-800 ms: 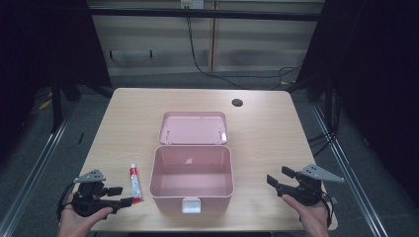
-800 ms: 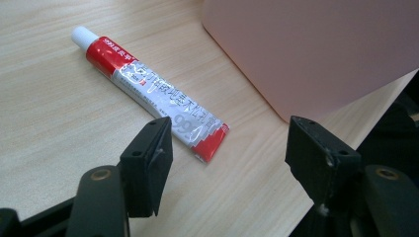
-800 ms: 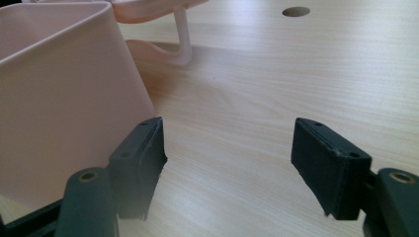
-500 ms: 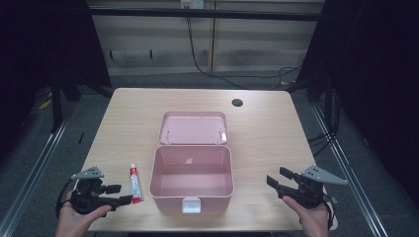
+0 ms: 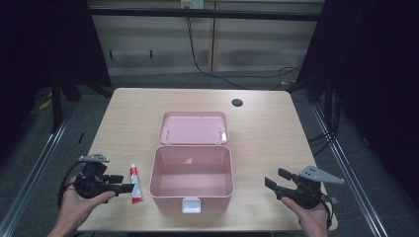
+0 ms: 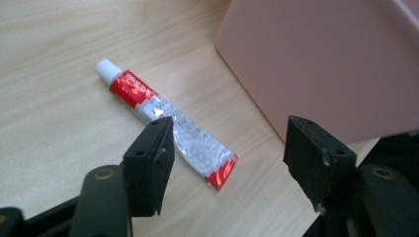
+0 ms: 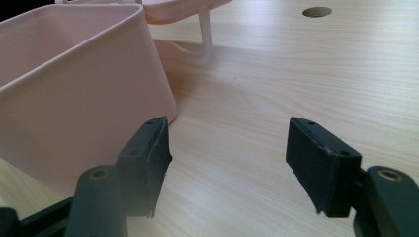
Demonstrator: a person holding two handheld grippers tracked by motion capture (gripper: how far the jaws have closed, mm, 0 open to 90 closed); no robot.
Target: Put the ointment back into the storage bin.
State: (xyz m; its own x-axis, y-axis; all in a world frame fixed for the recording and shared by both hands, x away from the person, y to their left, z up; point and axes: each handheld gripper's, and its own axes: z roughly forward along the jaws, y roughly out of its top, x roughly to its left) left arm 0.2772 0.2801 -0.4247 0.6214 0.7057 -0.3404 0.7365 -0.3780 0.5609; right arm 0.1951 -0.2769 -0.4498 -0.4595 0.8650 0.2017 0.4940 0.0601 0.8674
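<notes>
Here, line by line:

Tube: a small red and silver tube (image 5: 135,184) with a white cap lies flat on the table (image 5: 267,133), near its front edge, just left of the pink box. In the high view its cap points away from the person.

Tube against the left tongs: in the left gripper view the tube (image 6: 168,131) lies slantwise ahead of the jaws, its crimped red end nearest them and its capped end farther off. One jaw overlaps the middle of the tube in that view; whether it touches the tube I cannot tell. Nothing is pinched.

Left tongs: the left tongs (image 5: 124,183) are held low over the table by the person's left hand (image 5: 79,202), pointing toward the tube and the box. Their jaws stand wide apart, with bare table between them.

Box: the pink box (image 5: 191,177) stands open in the middle of the table, its lid (image 5: 193,127) laid back flat behind it, and a pale latch on its front wall. The inside looks bare.

Right tongs: the right tongs (image 5: 274,179) are held by the right hand (image 5: 310,217) near the front right corner, well apart from the tube, with the box in between. Their jaws stand wide apart over bare wood, the box wall (image 7: 74,108) just to one side.

Table: light wood, with a dark round hole (image 5: 237,102) toward the far right.
</notes>
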